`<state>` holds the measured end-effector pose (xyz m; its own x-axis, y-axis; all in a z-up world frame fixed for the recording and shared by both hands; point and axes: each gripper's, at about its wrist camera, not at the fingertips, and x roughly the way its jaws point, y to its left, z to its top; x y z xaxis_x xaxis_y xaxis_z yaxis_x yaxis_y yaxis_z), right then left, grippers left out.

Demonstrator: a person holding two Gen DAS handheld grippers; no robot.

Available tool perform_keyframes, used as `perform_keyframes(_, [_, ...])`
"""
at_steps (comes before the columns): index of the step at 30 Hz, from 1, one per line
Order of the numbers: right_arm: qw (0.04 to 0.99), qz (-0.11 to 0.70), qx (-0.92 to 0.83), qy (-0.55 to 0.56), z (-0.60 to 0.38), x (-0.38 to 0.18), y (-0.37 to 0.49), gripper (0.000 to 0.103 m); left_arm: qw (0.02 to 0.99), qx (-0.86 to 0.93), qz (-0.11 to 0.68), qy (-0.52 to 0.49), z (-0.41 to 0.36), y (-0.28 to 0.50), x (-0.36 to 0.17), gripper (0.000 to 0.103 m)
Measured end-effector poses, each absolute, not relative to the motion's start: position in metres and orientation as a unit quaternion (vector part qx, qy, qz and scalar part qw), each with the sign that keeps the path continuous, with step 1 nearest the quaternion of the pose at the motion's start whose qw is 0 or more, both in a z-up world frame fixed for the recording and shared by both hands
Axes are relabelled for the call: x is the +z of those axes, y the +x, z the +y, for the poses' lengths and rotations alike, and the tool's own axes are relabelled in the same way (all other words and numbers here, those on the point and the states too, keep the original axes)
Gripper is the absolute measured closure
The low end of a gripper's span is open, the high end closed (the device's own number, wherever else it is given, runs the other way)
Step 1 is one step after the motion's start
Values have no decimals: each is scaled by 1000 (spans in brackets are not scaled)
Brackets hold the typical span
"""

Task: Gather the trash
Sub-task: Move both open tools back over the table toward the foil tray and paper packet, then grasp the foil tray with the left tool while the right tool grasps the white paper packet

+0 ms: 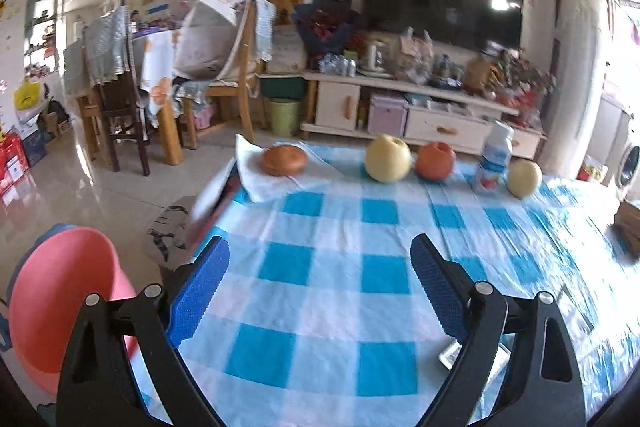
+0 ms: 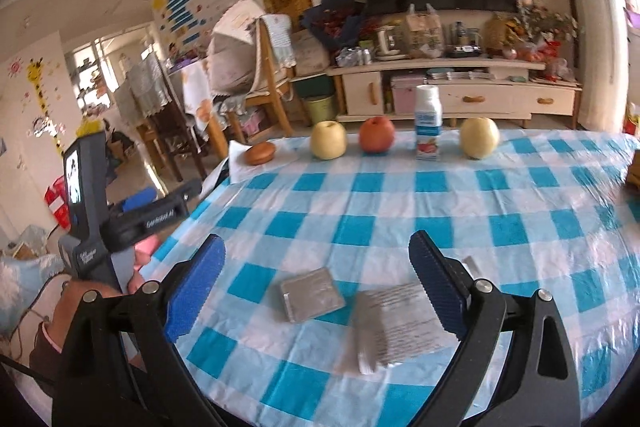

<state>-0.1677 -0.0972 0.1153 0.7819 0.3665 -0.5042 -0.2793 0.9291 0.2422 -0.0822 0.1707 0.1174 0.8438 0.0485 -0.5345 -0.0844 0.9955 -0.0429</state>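
I am holding the right gripper [image 2: 316, 281] released above the checked tablecloth [image 2: 400, 195]; a flat grey packet [image 2: 311, 294] is lying between its fingers, long axis slanting left to right. The left gripper [image 1: 320, 279] is gaping empty beside a pink bin [image 1: 56, 299], contents unseen.

No legible text on any label or wrapper.

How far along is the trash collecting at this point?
Done: nothing visibly collected. In hand: nothing; the left tool and right tool both stand open and empty above the checked cloth. Left: a silver packet and a crumpled printed wrapper lie just before the right tool. Whether the napkin under the bun counts is unclear.
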Motion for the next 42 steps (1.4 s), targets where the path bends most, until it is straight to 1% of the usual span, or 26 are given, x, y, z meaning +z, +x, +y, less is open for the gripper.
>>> perform_keyframes(8, [940, 295, 141, 95, -133, 110, -164, 9, 952, -10, 306, -28, 133, -90, 107, 12])
perform_keyframes(24, [927, 343, 112, 105, -177, 79, -152, 9, 926, -90, 365, 46, 45, -117, 71, 12])
perform_keyframes(35, [936, 329, 103, 71, -189, 82, -152, 9, 914, -121, 380, 76, 7, -130, 54, 12])
perform_keyframes(42, [934, 333, 101, 83, -202, 78, -145, 9, 908, -145, 383, 93, -13, -133, 49, 12])
